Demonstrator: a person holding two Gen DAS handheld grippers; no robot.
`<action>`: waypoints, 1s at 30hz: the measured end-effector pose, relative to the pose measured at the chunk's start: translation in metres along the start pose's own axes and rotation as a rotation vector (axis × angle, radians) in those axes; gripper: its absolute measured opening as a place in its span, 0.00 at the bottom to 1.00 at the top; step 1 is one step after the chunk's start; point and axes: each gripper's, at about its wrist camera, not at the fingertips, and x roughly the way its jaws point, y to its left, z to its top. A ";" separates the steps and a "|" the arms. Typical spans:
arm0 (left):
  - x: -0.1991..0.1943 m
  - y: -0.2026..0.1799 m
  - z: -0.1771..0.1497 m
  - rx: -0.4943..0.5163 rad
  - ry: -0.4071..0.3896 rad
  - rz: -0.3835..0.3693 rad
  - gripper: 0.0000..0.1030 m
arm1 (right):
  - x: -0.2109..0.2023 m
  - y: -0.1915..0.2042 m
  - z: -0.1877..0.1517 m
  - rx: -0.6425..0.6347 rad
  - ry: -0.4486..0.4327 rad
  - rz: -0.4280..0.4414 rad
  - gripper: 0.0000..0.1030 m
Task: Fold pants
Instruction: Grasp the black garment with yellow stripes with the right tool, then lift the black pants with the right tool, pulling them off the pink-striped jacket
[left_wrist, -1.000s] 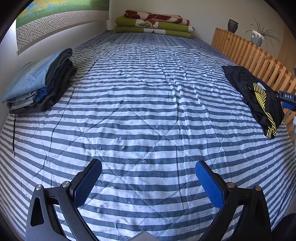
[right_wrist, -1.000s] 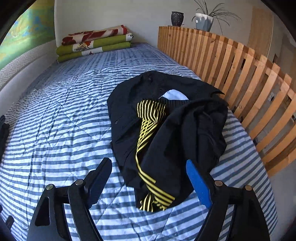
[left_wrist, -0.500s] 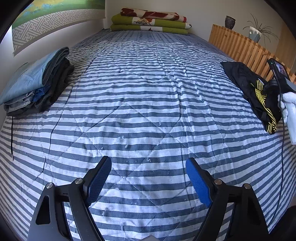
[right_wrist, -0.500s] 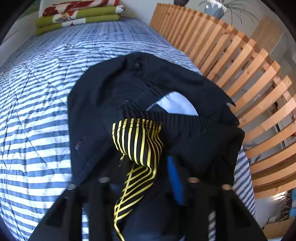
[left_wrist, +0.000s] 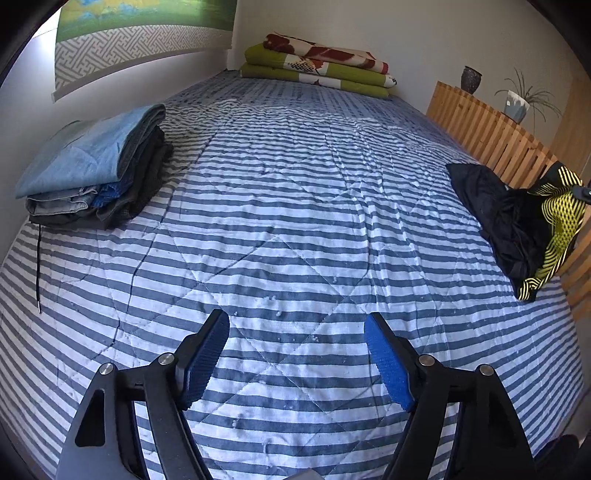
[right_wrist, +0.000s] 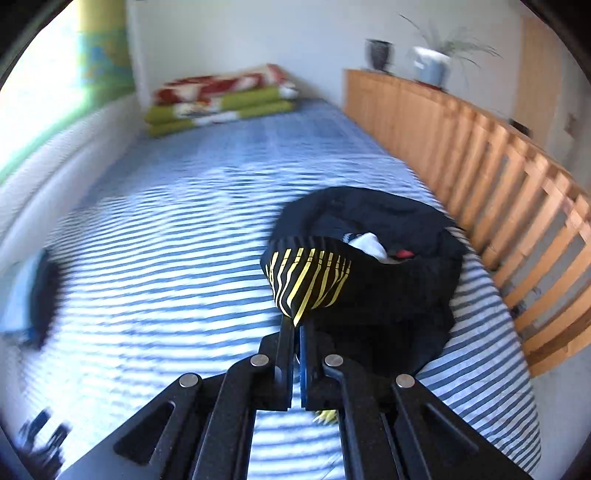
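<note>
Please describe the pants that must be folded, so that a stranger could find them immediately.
On the striped bed, look along the wooden slatted rail. The crumpled black pants lie there, shut in the right gripper. Only they carry yellow stripes; the stack opposite is folded.

Bed (left_wrist: 295, 206) is holding one black-yellow pants (left_wrist: 517, 221), one folded clothes stack (left_wrist: 96, 173), one blanket stack (left_wrist: 317, 66); beside bed, two pots (right_wrist: 406, 61) are sitting on the slatted rail (right_wrist: 498, 177).

Bed with blue-white striped quilt (left_wrist: 295, 206) carries folded clothes stack (left_wrist: 92, 173) at its left edge, folded green-red blankets (left_wrist: 317, 66) at the far end, crumpled black-yellow pants (left_wrist: 517, 221) by the right wooden rail.
</note>
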 end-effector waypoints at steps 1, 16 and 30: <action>-0.004 0.002 0.002 -0.008 -0.011 0.003 0.76 | -0.013 0.015 -0.004 -0.034 -0.007 0.021 0.02; -0.023 0.072 0.018 -0.144 -0.066 0.092 0.77 | -0.084 0.176 -0.063 -0.262 0.070 0.406 0.02; -0.028 0.092 0.021 -0.171 -0.092 0.142 0.77 | -0.113 0.193 -0.040 -0.299 0.014 0.425 0.02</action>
